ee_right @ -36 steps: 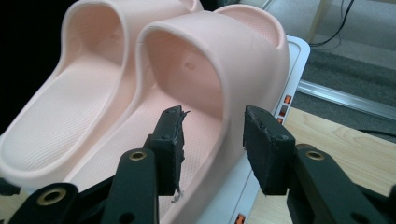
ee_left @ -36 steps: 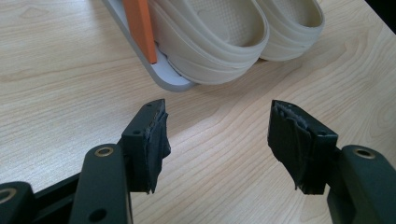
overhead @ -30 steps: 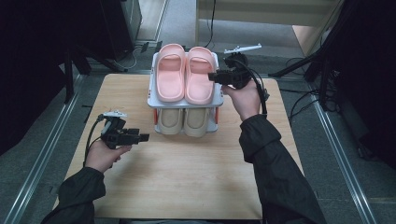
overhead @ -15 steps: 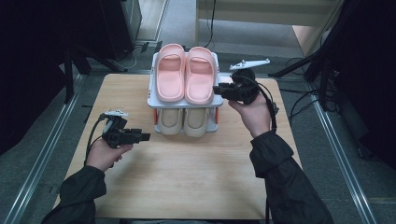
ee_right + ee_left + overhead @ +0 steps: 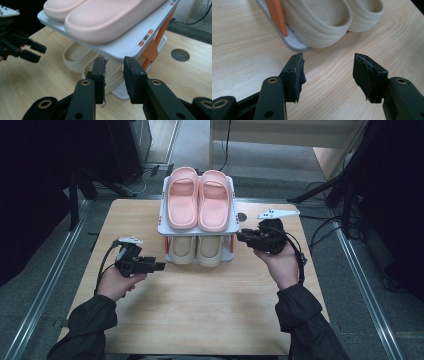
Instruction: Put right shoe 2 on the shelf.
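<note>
The right claw (image 5: 243,237) has come down off the top shelf of the shoe rack (image 5: 198,227) to its right corner, jaws narrowed to a small gap with nothing between them. The pink slippers (image 5: 199,205) sit on top (placed, it seems); the beige slippers (image 5: 196,250) lie beneath. Left of the rack, the left claw (image 5: 159,266) hovers spread above the table (image 5: 200,310), empty.

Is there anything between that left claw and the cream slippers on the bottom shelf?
Nothing visible. The left gripper stands open, pointing at the cream slippers, with bare wooden table between them. The rack's orange post sits off to one side, clear of the path.
</note>
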{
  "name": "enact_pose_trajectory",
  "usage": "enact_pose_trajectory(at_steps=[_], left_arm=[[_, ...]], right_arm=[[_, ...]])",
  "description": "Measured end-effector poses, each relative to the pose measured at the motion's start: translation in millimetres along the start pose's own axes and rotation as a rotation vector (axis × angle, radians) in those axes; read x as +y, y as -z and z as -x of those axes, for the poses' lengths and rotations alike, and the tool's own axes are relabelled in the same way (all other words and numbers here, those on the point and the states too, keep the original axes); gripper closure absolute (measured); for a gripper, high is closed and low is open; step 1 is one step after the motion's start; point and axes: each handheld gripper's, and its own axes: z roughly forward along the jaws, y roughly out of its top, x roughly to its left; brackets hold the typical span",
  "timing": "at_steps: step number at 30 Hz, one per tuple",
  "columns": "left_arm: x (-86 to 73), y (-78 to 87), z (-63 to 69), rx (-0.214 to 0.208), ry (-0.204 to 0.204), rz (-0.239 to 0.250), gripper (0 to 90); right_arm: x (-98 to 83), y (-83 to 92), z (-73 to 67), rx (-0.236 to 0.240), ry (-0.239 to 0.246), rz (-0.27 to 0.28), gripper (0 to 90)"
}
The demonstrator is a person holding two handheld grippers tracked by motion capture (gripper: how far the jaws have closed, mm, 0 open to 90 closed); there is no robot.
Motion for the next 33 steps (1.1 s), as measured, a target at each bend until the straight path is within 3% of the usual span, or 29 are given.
enact_pose_trajectory(at_steps=[6, 12, 23, 28, 33], left_arm=[[0.7, -2.6, 0.2, 0.0, -0.005, 0.016, 41.0], [2.0, -4.9, 0.7, 0.006, -0.024, -0.002, 41.1], [1.6, -5.6, 1.5, 0.011, -0.034, -0.003, 40.3], [1.0, -6.2, 1.8, 0.012, -0.039, -0.011, 39.7], [0.8, -6.6, 3.1, 0.015, -0.05, -0.009, 39.7]], right_arm=[[-21.1, -1.2, -2.3, 0.02, 0.0, 0.005, 71.5], [-41.2, -5.1, -6.3, 0.041, 0.034, 0.016, 68.8], [-65.3, -7.9, -9.8, 0.047, 0.043, 0.043, 65.4], [-77.7, -13.1, -6.9, 0.048, 0.061, 0.012, 64.2], [-88.2, -17.8, -1.8, 0.066, 0.046, 0.0, 64.2]])
